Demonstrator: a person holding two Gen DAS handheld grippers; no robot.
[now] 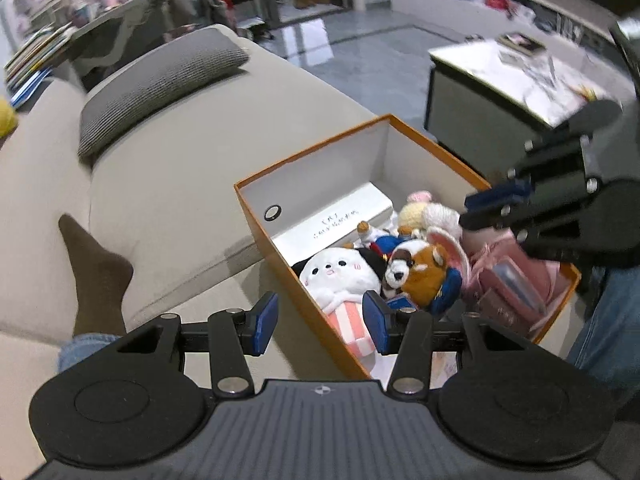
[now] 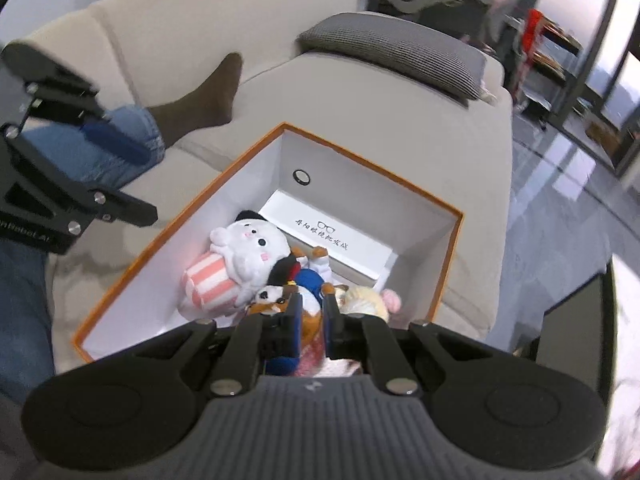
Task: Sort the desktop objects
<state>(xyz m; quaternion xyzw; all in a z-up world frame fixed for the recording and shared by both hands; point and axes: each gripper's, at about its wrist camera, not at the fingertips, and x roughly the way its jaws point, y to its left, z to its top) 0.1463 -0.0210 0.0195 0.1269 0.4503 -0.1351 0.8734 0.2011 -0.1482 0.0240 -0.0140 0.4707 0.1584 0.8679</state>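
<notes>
Hovering over the orange box (image 1: 280, 240) of plush toys (image 2: 244, 256) on the sofa: left gripper (image 1: 320, 320) half-open and empty, right gripper (image 2: 312, 320) closed, apparently empty, likely after a drop.

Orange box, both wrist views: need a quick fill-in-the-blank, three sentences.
1. The orange box rests on a ____.
2. The white plush holds a pink-and-white ____ tub.
3. The left gripper stands open; the right gripper is ____.

Missing: sofa; striped; shut
</notes>
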